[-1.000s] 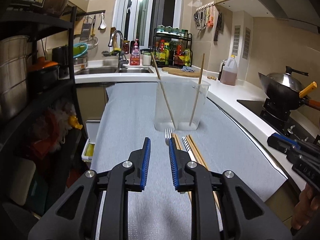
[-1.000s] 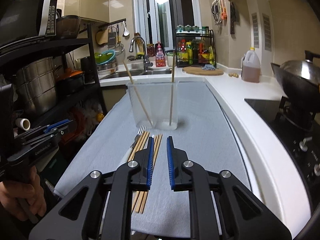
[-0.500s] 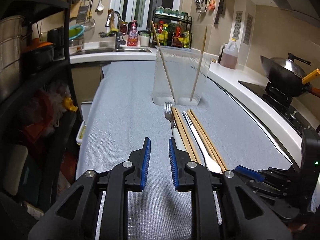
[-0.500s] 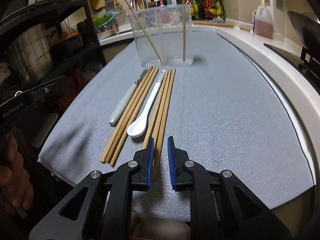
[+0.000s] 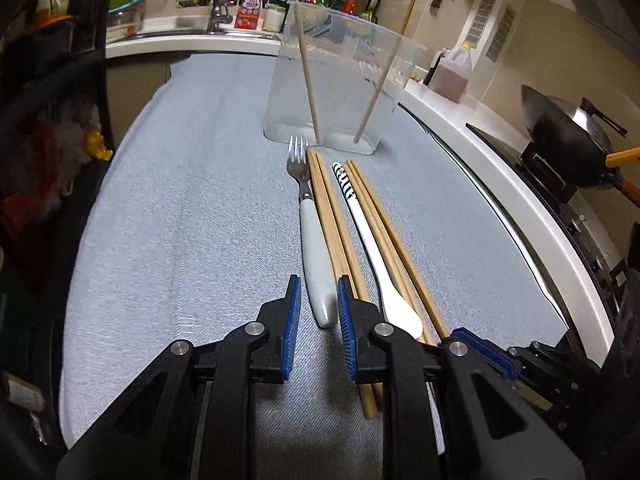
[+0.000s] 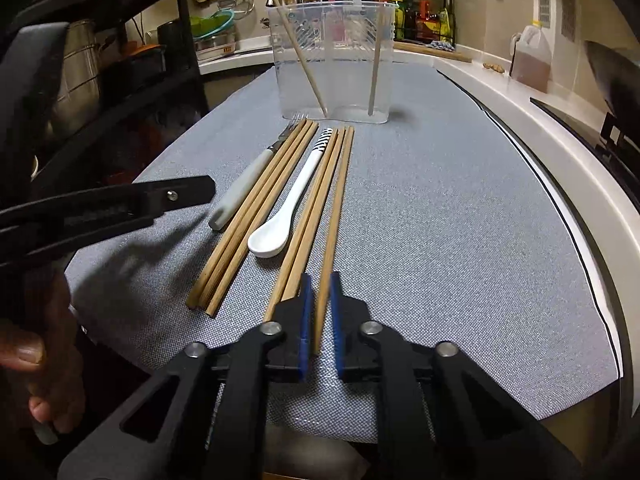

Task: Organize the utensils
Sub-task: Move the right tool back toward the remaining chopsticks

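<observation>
A clear plastic container (image 5: 340, 76) (image 6: 332, 60) stands on the grey cloth with two chopsticks leaning inside. In front of it lie a white-handled fork (image 5: 314, 248) (image 6: 248, 184), several wooden chopsticks (image 5: 332, 216) (image 6: 256, 216), and a white spoon with a striped handle (image 5: 376, 248) (image 6: 288, 208). My left gripper (image 5: 318, 300) is open, its pads either side of the fork handle's end. My right gripper (image 6: 319, 300) is open a little, its pads either side of the rightmost chopstick (image 6: 336, 208) near its end.
The grey cloth (image 5: 180, 220) covers the counter. A black shelf rack (image 6: 120, 60) stands left. A sink (image 5: 192, 30) and bottles lie behind. A wok (image 5: 568, 120) on the stove and an oil jug (image 6: 530, 60) are right.
Both grippers dropped low and moved forward onto the utensils. The left now straddles the fork handle; the right now straddles the rightmost chopstick.
</observation>
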{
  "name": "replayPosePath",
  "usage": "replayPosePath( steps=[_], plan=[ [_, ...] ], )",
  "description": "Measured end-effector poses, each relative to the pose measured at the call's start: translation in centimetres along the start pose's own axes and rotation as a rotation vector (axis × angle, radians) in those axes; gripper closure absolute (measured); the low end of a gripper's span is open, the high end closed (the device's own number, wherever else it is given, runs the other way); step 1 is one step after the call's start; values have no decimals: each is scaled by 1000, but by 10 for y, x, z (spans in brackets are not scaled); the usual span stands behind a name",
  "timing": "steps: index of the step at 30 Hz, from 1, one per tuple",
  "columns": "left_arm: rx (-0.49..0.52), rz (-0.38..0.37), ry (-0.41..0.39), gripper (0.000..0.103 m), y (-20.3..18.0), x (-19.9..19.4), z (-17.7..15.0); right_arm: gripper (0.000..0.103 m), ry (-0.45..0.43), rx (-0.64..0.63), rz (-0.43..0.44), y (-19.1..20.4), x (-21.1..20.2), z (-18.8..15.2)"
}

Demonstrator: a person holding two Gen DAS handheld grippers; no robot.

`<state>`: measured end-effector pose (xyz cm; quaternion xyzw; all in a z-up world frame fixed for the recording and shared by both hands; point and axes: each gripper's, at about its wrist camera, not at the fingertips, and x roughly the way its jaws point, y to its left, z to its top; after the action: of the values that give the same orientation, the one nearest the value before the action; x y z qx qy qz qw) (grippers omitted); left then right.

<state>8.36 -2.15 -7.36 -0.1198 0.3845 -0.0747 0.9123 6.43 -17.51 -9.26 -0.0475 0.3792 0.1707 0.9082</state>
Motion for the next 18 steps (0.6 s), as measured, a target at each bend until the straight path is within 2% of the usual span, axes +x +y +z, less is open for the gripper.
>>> replayPosePath(
  steps=[5, 10, 18],
  plan=[
    [16, 38, 25, 84, -4, 11, -1, 97, -2, 28, -10, -10, -4, -2],
    [12, 43, 35, 86, -1, 12, -1, 97, -5, 48, -26, -19, -7, -4],
    [8, 122, 40, 87, 12, -13, -18, 96, -5, 79, -43, -27, -12, -8]
  ],
)
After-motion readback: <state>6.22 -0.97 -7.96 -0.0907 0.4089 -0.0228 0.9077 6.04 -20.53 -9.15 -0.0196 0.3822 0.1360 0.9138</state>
